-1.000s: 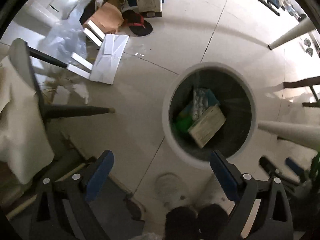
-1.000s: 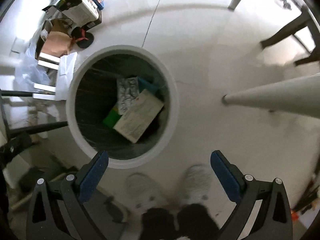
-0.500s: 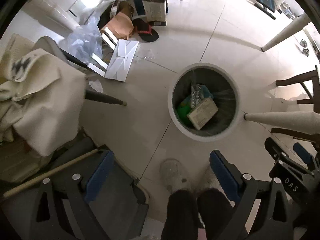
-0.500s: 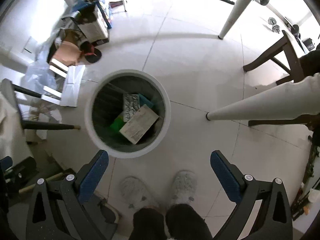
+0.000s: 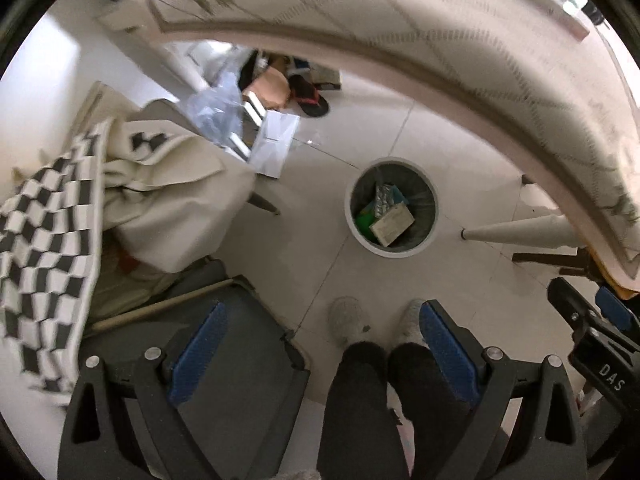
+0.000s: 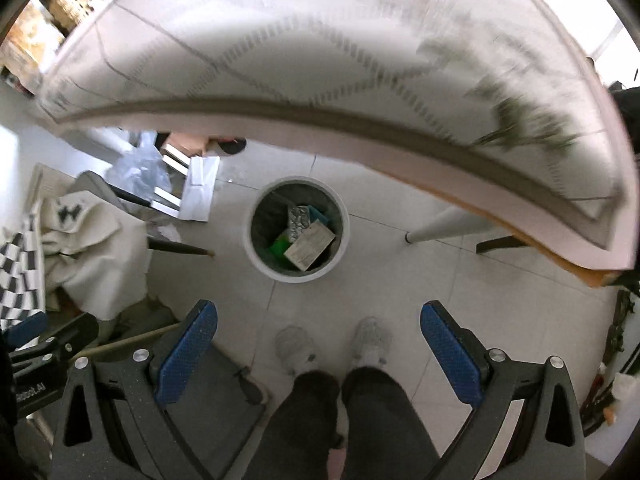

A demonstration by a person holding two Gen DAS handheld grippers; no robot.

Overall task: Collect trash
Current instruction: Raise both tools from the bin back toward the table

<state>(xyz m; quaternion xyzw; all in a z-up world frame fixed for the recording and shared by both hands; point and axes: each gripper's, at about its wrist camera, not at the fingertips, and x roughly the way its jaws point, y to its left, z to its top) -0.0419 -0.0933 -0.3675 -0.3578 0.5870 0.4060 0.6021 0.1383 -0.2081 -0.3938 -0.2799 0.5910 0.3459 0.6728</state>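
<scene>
1. Both cams have pulled up and away from the bin (image 5: pixel 391 212) over the last sec. It filled much of each view then; now it sits small, right of centre in the left wrist view and mid-frame in the right wrist view (image 6: pixel 297 229).
2. New in frame: the table (image 5: pixel 440 52) edge and its patterned cloth sweep across the top of both views, blurred. So the tools are now at about table height or above it.
3. Left tool (image 5: pixel 320 350): jaws spread wide, nothing between the blue pads. Right tool (image 6: pixel 318 352): same, wide open and empty.
4. Trash already in the bin: tan box (image 6: pixel 310 245), silvery blister pack (image 6: pixel 299 221), green item (image 6: pixel 280 246). Looks unchanged from 1 s ago.
5. Person's shoes (image 6: pixel 334 345) on the floor just below the bin in both views; chair with draped cloth (image 5: pixel 168 196) at left.
6. My read: a drop-off is done and this is the return leg, heading for the next piece on the table. No loose trash on the table is clear yet; cloth too blurred, only some boxes at upper right of the left wrist view.
7. Loose white card and plastic on the floor (image 5: pixel 276 146), upper left of the bin, could also count as trash.
</scene>
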